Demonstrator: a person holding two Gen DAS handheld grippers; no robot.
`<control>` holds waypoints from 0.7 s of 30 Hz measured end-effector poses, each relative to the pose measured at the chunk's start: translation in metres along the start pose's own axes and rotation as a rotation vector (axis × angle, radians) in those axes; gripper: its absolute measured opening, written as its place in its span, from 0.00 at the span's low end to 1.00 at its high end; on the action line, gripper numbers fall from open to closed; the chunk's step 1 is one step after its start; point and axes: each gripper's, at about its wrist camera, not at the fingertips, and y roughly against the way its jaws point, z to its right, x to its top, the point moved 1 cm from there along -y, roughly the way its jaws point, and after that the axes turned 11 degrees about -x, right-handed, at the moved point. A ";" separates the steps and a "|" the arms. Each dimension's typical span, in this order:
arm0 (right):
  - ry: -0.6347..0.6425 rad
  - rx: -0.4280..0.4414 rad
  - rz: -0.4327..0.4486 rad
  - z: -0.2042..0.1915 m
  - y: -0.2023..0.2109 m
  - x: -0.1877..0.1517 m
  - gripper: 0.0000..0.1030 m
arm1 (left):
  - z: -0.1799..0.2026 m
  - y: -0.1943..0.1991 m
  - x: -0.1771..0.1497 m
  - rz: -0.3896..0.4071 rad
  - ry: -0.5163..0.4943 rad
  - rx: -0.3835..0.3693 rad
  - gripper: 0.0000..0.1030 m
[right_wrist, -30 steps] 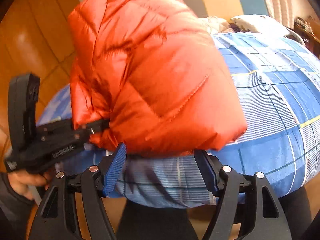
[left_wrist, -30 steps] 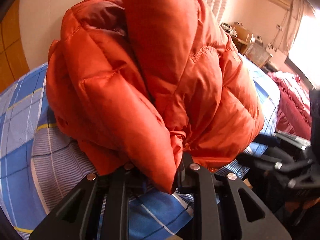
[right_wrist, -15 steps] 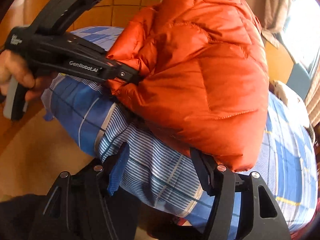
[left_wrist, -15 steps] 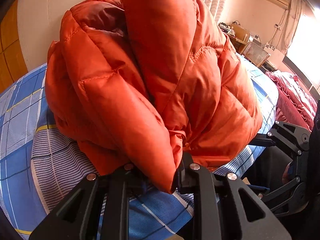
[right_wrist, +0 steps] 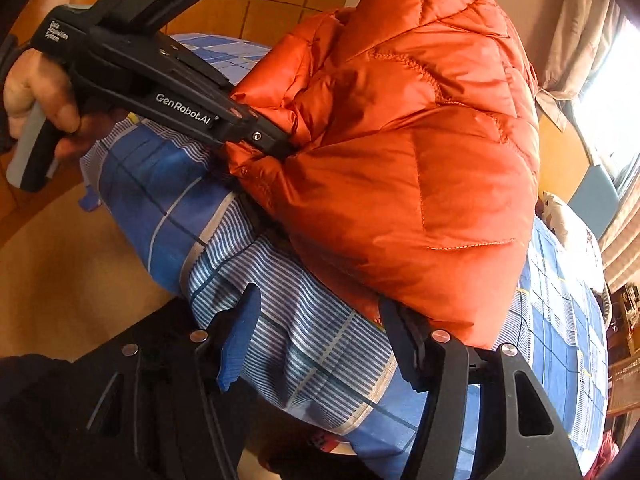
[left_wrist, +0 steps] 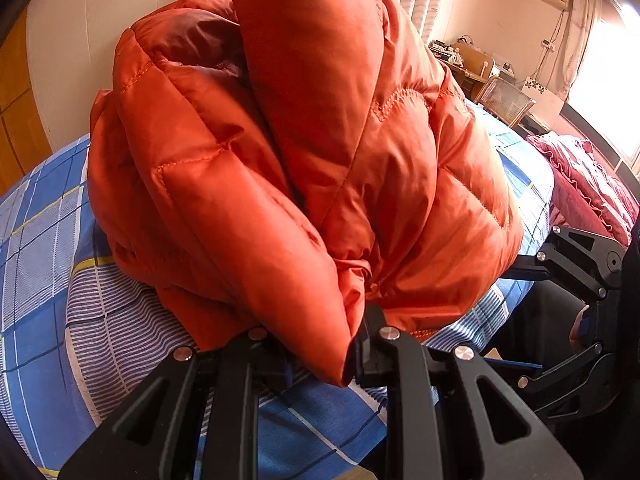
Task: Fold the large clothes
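Observation:
An orange quilted down jacket (left_wrist: 312, 168) lies bunched in a thick pile near the corner of a bed with a blue plaid sheet (left_wrist: 48, 248). My left gripper (left_wrist: 320, 352) is shut on a fold of the jacket's edge; in the right wrist view it (right_wrist: 280, 144) grips the jacket (right_wrist: 420, 152) from the left. My right gripper (right_wrist: 320, 340) is open and empty, low at the bed's edge just under the jacket's lower side. Its body also shows at the right of the left wrist view (left_wrist: 580, 264).
A red ruffled blanket (left_wrist: 588, 184) lies at the far right of the bed. A desk with clutter (left_wrist: 464, 56) and a chair (left_wrist: 504, 96) stand beyond. A wooden wall panel (right_wrist: 276, 0) and wood floor (right_wrist: 60, 264) border the bed's corner.
My right gripper has swung around the bed corner and dropped lower, staying open. My left gripper keeps its hold on the jacket, which has barely shifted.

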 end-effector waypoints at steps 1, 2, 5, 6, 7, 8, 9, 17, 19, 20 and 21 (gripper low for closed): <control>-0.003 0.001 -0.002 -0.002 -0.001 0.000 0.59 | 0.000 0.000 0.000 0.000 -0.001 0.000 0.19; 0.001 -0.001 -0.002 -0.004 -0.002 0.000 0.59 | 0.000 0.000 0.000 0.000 -0.001 0.000 0.19; -0.062 0.035 -0.010 -0.005 0.000 0.004 0.59 | 0.000 0.000 -0.001 0.005 0.007 0.002 0.19; -0.220 0.135 -0.025 0.009 0.002 0.005 0.59 | -0.001 0.000 -0.002 0.010 0.012 0.003 0.19; -0.300 0.157 -0.037 0.017 0.004 0.008 0.59 | -0.001 0.000 -0.002 0.013 0.015 0.003 0.19; -0.341 0.119 -0.048 0.020 0.004 0.009 0.59 | -0.002 0.000 -0.003 0.020 0.027 0.000 0.19; -0.384 0.102 -0.061 0.022 0.004 0.009 0.59 | -0.002 0.001 -0.004 0.025 0.033 0.000 0.18; -0.745 0.024 -0.207 0.028 0.008 0.012 0.59 | -0.006 0.003 -0.014 0.056 0.058 0.003 0.18; -0.836 0.038 -0.249 0.030 0.007 0.018 0.59 | -0.006 0.003 -0.015 0.057 0.053 0.004 0.18; -0.865 0.043 -0.254 0.029 0.008 0.022 0.59 | -0.007 0.004 -0.016 0.057 0.052 0.003 0.18; -0.880 0.047 -0.257 0.027 0.009 0.025 0.59 | -0.007 0.004 -0.017 0.057 0.050 0.002 0.18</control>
